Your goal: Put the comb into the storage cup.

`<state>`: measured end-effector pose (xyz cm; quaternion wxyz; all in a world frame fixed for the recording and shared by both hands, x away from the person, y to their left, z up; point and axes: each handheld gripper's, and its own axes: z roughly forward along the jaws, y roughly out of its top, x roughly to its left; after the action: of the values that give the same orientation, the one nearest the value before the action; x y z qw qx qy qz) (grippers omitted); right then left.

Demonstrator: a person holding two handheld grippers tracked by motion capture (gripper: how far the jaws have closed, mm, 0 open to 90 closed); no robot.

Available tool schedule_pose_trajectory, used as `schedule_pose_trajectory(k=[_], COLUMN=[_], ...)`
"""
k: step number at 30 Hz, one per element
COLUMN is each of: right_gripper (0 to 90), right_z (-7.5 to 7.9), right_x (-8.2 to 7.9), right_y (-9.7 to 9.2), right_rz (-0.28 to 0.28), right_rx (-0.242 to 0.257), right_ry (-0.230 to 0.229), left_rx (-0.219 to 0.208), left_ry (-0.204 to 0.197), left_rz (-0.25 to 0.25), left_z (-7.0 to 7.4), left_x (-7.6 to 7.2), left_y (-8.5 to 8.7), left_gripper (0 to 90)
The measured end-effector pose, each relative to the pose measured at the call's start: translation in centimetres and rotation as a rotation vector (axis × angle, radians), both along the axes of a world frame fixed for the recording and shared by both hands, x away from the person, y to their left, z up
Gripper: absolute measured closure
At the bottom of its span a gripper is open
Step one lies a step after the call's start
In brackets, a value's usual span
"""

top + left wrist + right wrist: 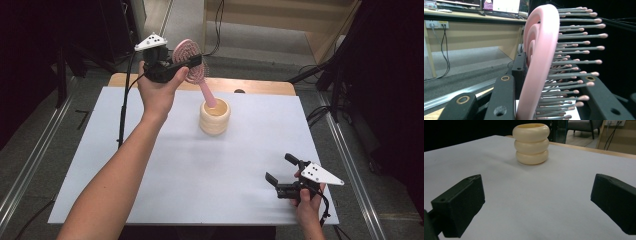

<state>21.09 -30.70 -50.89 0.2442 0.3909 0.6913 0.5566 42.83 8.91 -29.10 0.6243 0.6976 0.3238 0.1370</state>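
Standing near the middle of the white-covered bench (pixel 150 165) is one cream holder (pixel 215 116), shaped like three stacked rings and open at the top, upright in both the high view and the right gripper view (pixel 532 143). Its contents: the handle end of one pink hairbrush (pixel 192 62), which is reaching down into the holder's mouth while the rest is leaning up and away toward the bench's far left. Whether the handle tip is touching the holder's floor cannot be told.

The left gripper (pixel 192 62) is hovering above the far edge of the bench, its jaws pinching the brush head from both sides. In the left gripper view the looped pink frame (pixel 540 57) is sitting between the two black jaws, with grey, pink-tipped bristles (pixel 574 62) pointing to the right.

The right gripper (pixel 281 169) is resting low at the near right corner of the bench, well apart from the holder. Its jaws are standing spread wide, with nothing between them but bare bench surface (pixel 536 202).
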Motion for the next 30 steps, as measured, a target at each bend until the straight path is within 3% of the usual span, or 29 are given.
schedule_pose_trajectory(k=[19,30], right_gripper=[0.0,0.0], right_z=[-0.1,-0.1], right_x=[0.0,0.0], right_y=[0.0,-0.1], right_rz=[0.003,0.002], right_rx=[0.009,0.009], right_ry=[0.001,0.000], left_rx=[0.024,0.026], left_ry=[-0.013,0.002], left_rz=[0.000,0.009], left_z=[-1.1,-1.8], left_x=[0.5,0.9], left_y=[-1.3,-1.8], left_gripper=[63.6,63.6])
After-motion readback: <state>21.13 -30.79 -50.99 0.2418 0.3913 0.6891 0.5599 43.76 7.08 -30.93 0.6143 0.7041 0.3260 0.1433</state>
